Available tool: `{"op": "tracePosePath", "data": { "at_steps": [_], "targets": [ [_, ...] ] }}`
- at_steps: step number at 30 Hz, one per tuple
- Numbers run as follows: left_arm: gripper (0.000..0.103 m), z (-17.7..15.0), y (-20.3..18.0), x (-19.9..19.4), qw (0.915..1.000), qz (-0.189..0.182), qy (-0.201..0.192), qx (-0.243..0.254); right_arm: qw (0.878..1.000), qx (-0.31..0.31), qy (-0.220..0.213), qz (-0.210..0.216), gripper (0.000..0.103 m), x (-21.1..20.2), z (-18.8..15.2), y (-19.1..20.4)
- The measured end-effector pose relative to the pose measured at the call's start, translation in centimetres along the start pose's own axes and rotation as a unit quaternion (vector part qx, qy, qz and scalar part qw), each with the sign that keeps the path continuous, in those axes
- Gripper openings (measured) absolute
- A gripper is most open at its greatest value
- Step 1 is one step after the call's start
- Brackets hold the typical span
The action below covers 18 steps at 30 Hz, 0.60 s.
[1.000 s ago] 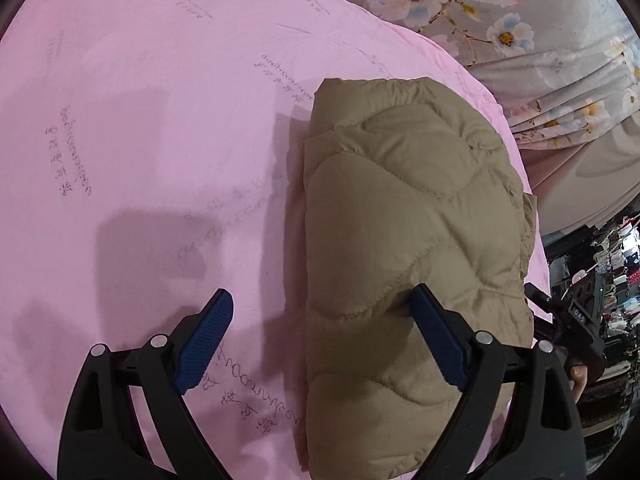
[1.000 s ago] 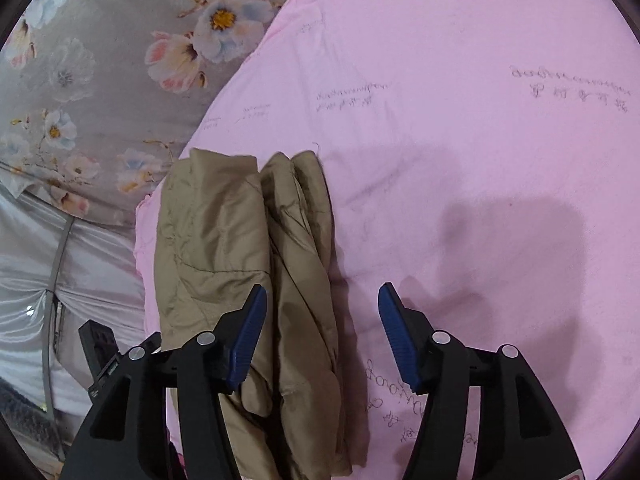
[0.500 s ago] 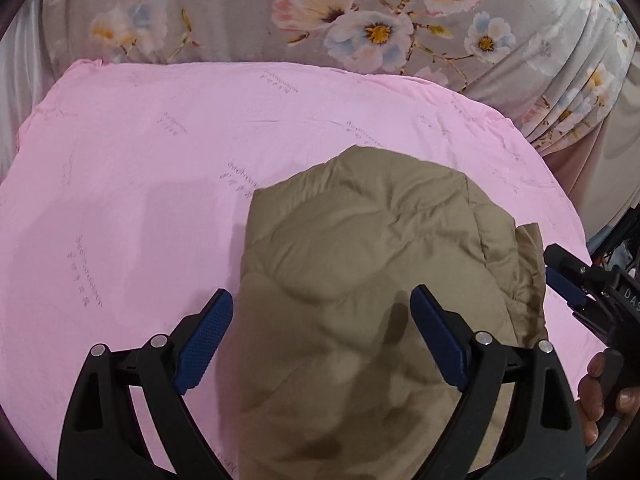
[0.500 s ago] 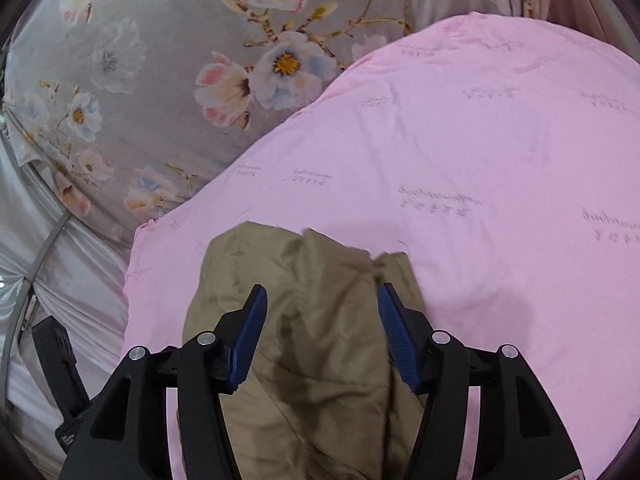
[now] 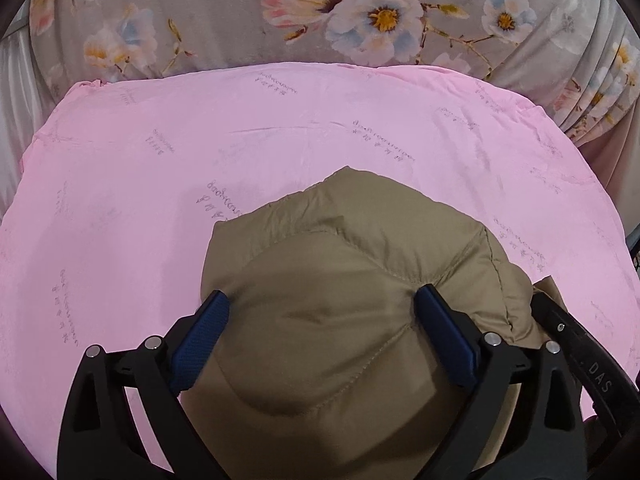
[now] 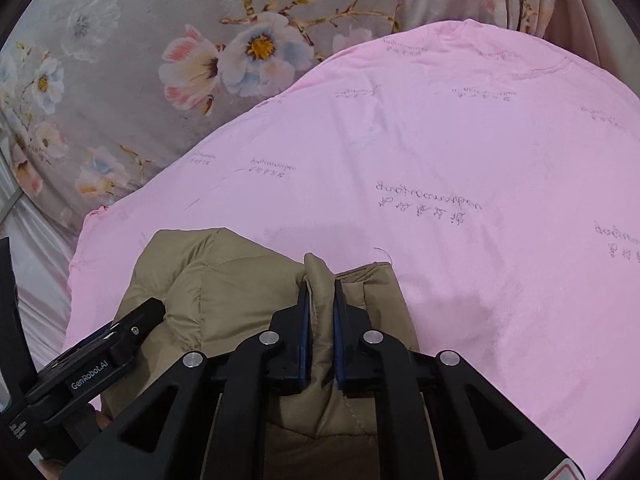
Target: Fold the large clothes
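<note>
Left wrist view: the left gripper was spread wide and opening, pads flanking the tan quilted jacket at 6 o'clock on the pink sheet. I'd support the bundle evenly (puffy stuff springs back).

Right wrist view: the right gripper was closing, pinching a jacket fold at 6 o'clock. A second before, its jaws stood half open.
</note>
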<state>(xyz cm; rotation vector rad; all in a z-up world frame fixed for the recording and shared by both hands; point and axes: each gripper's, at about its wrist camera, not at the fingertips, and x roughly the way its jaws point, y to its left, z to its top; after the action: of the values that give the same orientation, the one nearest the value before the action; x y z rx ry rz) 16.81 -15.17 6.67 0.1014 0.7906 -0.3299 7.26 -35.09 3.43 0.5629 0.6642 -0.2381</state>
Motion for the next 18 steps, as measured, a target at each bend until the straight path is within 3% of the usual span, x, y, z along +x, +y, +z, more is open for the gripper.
{"op": "tracePosePath", "data": {
  "at_steps": [6, 18],
  "targets": [
    [0.095, -0.3, -0.8, 1.4, 0.9999, 0.009, -0.003, 0.013, 1.0, 0.002, 0.021, 0.001, 0.01, 1.9, -0.6, -0.9],
    [0.098, -0.9, -1.4, 2.4, 0.9994, 0.02, -0.014, 0.024, 1.0, 0.015, 0.017, 0.014, 0.01, 2.5, -1.2, -1.1]
  ]
}}
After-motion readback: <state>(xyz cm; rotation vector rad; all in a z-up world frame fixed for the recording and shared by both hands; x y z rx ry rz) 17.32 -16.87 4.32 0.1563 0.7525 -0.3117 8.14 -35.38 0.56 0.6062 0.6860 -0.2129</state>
